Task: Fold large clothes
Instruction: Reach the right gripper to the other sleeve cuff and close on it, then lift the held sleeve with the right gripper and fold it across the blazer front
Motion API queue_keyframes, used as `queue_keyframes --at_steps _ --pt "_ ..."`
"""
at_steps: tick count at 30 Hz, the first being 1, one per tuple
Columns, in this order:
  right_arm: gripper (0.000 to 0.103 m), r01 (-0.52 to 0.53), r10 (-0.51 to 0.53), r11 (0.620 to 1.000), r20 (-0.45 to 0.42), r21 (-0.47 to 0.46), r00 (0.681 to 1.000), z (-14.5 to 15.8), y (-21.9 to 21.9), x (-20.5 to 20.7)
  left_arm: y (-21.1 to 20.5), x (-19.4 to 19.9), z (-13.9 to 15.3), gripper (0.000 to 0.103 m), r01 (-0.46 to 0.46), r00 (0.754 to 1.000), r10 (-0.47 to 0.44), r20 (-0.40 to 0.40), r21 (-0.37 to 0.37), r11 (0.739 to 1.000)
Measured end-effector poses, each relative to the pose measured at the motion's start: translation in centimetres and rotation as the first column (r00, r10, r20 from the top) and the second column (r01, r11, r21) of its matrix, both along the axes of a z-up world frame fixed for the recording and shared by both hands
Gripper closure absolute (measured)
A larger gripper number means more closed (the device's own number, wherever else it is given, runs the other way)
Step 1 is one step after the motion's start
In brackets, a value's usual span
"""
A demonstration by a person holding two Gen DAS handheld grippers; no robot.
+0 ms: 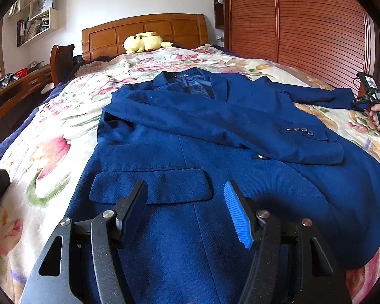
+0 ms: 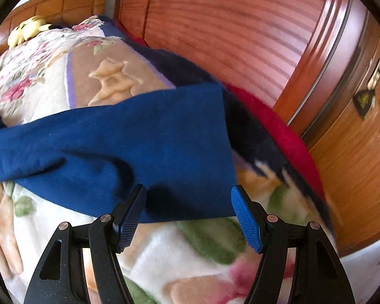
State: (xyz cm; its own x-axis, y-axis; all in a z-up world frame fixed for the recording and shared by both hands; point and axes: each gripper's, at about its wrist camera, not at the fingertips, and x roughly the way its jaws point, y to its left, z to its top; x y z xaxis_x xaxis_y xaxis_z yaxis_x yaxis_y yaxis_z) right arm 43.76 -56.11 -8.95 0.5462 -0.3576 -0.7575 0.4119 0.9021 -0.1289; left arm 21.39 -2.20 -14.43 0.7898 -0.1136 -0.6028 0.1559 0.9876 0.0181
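Note:
A navy blue blazer (image 1: 215, 136) lies face up on the floral bed cover, collar toward the headboard. One sleeve is folded across its chest, with cuff buttons (image 1: 299, 130) showing. The other sleeve (image 1: 316, 95) stretches out to the right. My left gripper (image 1: 186, 190) is open and empty, above the blazer's lower front by the pocket flap (image 1: 152, 186). My right gripper (image 2: 188, 197) is open, just above the cuff end of the outstretched sleeve (image 2: 144, 139), not holding it. The right gripper's body and the holding hand show at the right edge of the left wrist view (image 1: 375, 101).
The bed has a floral blanket (image 1: 63, 116) and a wooden headboard (image 1: 144, 33) with a yellow plush toy (image 1: 141, 41). A slatted wooden wardrobe (image 2: 228, 38) runs close along the bed's right side. A desk and chair (image 1: 20, 86) stand to the left.

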Motion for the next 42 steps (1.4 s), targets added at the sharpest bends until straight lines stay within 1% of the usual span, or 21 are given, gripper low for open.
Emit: queue_keyframes --at_steps 2,4,11,15,17,20,22,24,26,27,30,33,36,42 --pt "0.032 0.01 -0.009 1.0 -0.008 0.027 1.0 -0.5 -0.6 0.4 0.0 0.0 0.0 0.039 0.0 1.0 0.0 0.0 0.0 1.0" --pt "0.032 0.016 -0.016 0.999 -0.005 0.031 1.0 -0.5 -0.7 0.7 0.0 0.0 0.0 0.039 0.0 1.0 0.0 -0.001 -0.001 1.0" --pt "0.033 -0.005 0.006 1.0 -0.041 0.028 0.999 -0.7 -0.7 0.9 0.0 0.0 0.0 0.039 0.001 1.0 -0.001 -0.002 -0.002 1.0" --pt "0.041 -0.013 0.017 0.998 -0.061 0.068 0.998 -1.2 -1.1 0.7 -0.1 0.1 0.0 0.039 0.001 1.0 -0.001 -0.003 -0.001 1.0" --pt "0.045 -0.011 0.016 0.996 -0.057 0.083 0.998 -1.3 -1.4 0.5 0.0 0.1 0.0 0.039 0.001 1.0 -0.001 -0.002 -0.001 1.0" --pt "0.06 -0.031 0.036 0.997 -0.061 0.076 0.997 -1.3 -1.0 0.4 -0.1 0.1 0.0 0.039 0.0 1.0 0.0 -0.002 -0.003 1.0" --pt "0.084 -0.064 0.069 0.995 -0.068 0.077 0.995 -1.2 -0.5 0.1 -0.1 0.1 0.0 0.039 0.001 1.0 -0.001 -0.003 -0.002 1.0" --pt "0.094 -0.104 0.111 0.991 -0.083 0.083 0.99 -1.0 0.2 -0.1 -0.1 0.1 0.0 0.039 0.001 1.0 -0.001 -0.002 -0.002 1.0" --pt "0.095 -0.142 0.149 0.988 -0.104 0.066 0.983 -0.7 1.2 -0.5 0.0 0.0 0.0 0.039 0.003 1.0 -0.003 0.001 -0.004 1.0" --pt "0.095 -0.157 0.164 0.985 -0.105 0.073 0.981 -0.5 1.6 -0.7 0.0 0.0 0.0 0.039 0.003 1.0 -0.003 0.003 -0.005 1.0" --pt "0.096 -0.204 0.21 0.976 -0.091 0.077 0.973 0.8 3.5 -1.7 0.0 -0.1 0.0 0.039 0.004 1.0 -0.004 0.007 -0.008 1.0" --pt "0.096 -0.257 0.261 0.965 -0.073 0.054 0.963 2.6 6.0 -2.6 0.0 -0.2 0.0 0.039 0.004 1.0 -0.004 0.008 -0.007 1.0" --pt "0.096 -0.317 0.318 0.948 -0.044 0.015 0.947 5.2 9.1 -3.7 0.1 -0.1 0.0 0.039 0.005 1.0 -0.005 0.008 -0.008 1.0" --pt "0.096 -0.42 0.422 0.904 0.011 -0.079 0.907 10.9 15.7 -6.4 0.1 -0.2 0.1 0.039 0.007 1.0 -0.007 0.007 -0.01 1.0"
